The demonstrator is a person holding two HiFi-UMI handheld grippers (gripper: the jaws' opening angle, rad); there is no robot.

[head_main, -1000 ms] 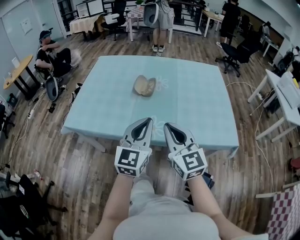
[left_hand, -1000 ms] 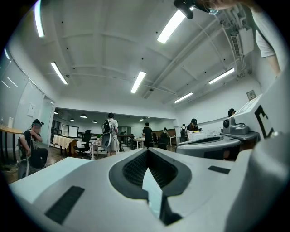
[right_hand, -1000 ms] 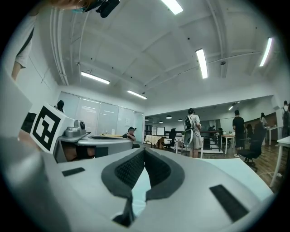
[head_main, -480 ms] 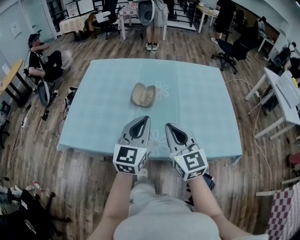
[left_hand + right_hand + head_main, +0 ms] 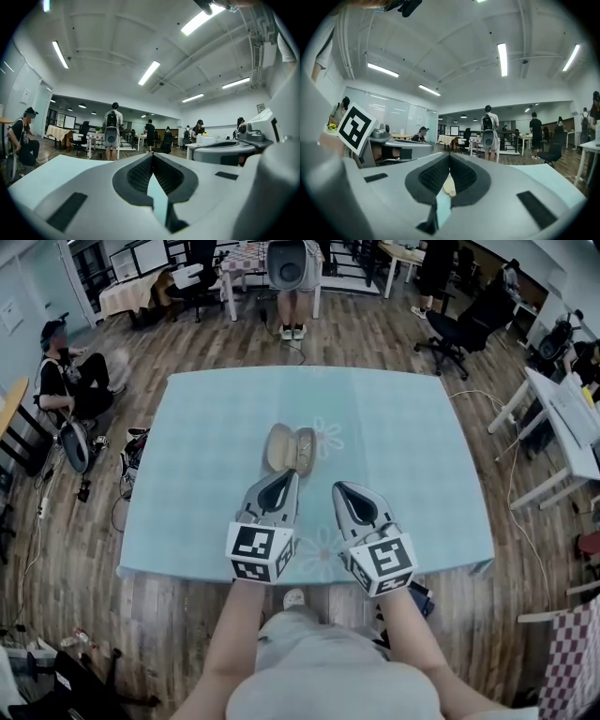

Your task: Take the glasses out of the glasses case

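The case [image 5: 290,448] lies open on the blue-clothed surface [image 5: 206,474], about midway between the near and far edges and a little left of centre, its two tan halves side by side next to a pale flower print [image 5: 328,432]. The right half looks darker inside, but the glasses are too small to make out there. The left gripper [image 5: 292,475] points at the case from the near side, and its tip comes just short of the case's near end; whether they touch cannot be told. Its jaws are pressed together at the tips, with nothing between them and only blue cloth showing through the gap behind. The right gripper [image 5: 337,487] sits just beside the left one, on its right and slightly nearer the near edge, aimed past the right of the case. Its jaws also meet at the tips and pinch nothing; in the right gripper view a tan sliver of the case shows through the gap behind them. Beyond the far edge a person with a grey backpack [image 5: 290,263] stands on the wooden floor, and another person [image 5: 64,371] sits well off the left edge.
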